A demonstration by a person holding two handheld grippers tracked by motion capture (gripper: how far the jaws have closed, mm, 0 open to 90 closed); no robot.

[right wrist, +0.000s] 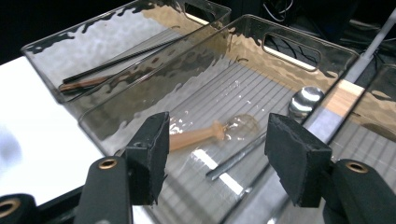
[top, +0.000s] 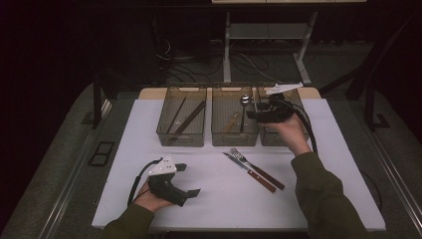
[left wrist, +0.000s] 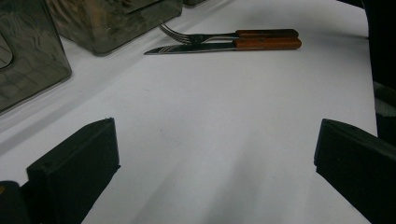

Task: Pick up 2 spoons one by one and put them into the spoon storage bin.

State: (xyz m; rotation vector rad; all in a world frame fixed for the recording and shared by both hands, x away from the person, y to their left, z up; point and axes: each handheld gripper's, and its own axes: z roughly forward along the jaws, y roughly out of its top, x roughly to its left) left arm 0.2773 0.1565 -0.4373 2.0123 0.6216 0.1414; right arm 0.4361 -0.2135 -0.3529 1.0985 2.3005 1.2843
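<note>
A fork (top: pixel 247 160) and a knife (top: pixel 250 172), both with wooden handles, lie side by side on the white mat (top: pixel 214 199); the left gripper view has the fork (left wrist: pixel 224 35) and knife (left wrist: pixel 210 46) ahead. Resting low on the mat at the front left, my left gripper (top: pixel 189 179) is open, with bare mat between its jaws (left wrist: pixel 215 154). My right gripper (top: pixel 253 112) hangs open over the middle clear bin (top: pixel 234 141), holding nothing (right wrist: pixel 219 135). Below it lie a wooden-handled spoon (right wrist: pixel 196 135) and a metal spoon (right wrist: pixel 306 100).
Three clear bins stand in a row at the mat's back edge. The left bin (top: pixel 181 139) holds dark chopsticks (top: pixel 189 119); the right bin (top: pixel 276 139) is partly hidden by my right hand. Table legs and cables lie beyond the table.
</note>
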